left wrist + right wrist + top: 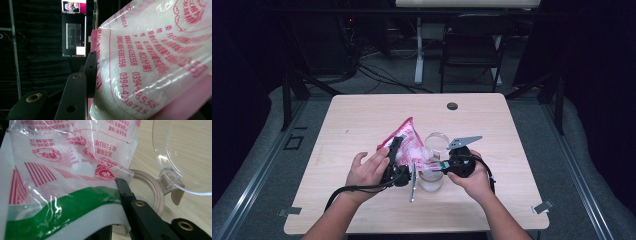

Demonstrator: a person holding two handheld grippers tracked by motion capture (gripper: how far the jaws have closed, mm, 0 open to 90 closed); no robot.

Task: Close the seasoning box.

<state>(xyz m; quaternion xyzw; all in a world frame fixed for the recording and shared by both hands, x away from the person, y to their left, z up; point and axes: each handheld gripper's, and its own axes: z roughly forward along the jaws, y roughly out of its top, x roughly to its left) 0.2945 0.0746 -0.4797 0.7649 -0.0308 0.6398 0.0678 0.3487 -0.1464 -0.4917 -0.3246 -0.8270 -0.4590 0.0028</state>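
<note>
Bag [408,142]: thin glossy plastic film, crinkled, printed pink and white. Jar [432,175]: clear smooth plastic or glass; lid [185,152] transparent and glossy. Table [362,120]: matt pale wood-grain surface.

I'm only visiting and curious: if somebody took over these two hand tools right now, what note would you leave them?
Left gripper: clamped on the pink and white bag, holding it tilted up.
Right gripper: shut on the bag's lower corner, at the clear jar.
The jar stands on the table with its hinged lid open.
A metal rod lies beside the jar.
Left to do, probably: get the bag's white contents into the jar.
</note>
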